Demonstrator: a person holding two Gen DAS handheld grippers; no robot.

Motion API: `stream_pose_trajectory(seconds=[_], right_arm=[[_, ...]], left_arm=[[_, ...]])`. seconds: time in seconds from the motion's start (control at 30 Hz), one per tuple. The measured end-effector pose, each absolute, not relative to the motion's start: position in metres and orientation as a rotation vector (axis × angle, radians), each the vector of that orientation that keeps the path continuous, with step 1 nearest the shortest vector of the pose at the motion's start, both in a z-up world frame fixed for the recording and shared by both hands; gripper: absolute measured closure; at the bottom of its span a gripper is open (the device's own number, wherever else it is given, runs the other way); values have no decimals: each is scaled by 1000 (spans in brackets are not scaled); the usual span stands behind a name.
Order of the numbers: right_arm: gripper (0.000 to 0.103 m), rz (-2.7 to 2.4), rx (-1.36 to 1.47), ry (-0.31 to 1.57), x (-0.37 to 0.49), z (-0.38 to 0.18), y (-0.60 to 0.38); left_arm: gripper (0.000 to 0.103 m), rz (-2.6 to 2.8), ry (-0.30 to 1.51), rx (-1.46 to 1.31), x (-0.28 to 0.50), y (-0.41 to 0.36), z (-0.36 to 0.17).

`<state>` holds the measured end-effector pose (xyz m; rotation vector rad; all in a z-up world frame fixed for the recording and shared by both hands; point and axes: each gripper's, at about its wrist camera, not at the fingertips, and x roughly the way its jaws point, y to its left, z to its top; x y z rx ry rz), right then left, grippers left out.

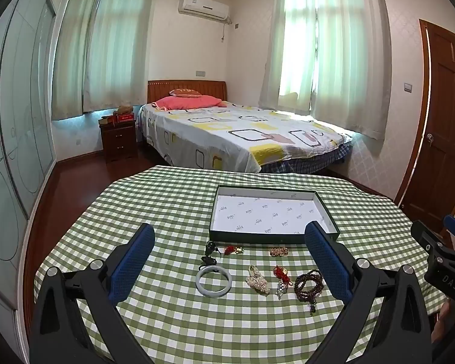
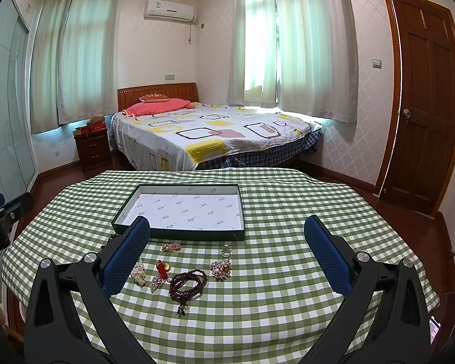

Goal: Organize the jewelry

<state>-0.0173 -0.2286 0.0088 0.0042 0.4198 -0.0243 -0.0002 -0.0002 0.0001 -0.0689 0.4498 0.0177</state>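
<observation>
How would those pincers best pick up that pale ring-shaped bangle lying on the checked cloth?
Probably from above: the bangle lies flat, so one finger goes inside the ring and one outside, pinching the rim's near side. The open left gripper is closest.

Walls: I see pale patterned wallpaper (image 2: 364, 97), with an air conditioner (image 1: 203, 7) high on the far wall.
Windows: sheer white curtains (image 1: 106, 39) hang left and right, daylight glowing brightest through the right one.
Floor: dark red-brown wood (image 1: 85, 182).
Bed: wooden headboard (image 1: 186, 89), patterned sheet (image 1: 242, 139), pink pillow (image 1: 188, 102), against the far wall.
Nightstand: dark wood (image 1: 118, 142), just left of the bed.
Wardrobe: frosted sliding doors (image 1: 18, 139) on my left.
Door: brown panelled wood (image 2: 424, 97), shut, on the right.
Table: near me, under a green checked cloth (image 2: 288, 212).
</observation>
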Motion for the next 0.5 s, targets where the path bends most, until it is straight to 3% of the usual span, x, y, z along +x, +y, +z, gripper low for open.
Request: stream_pose_trajectory(seconds=[0.5], right_arm=[[4, -25, 1, 419, -18, 10, -231]], left_arm=[[7, 16, 454, -69, 0, -1, 0]])
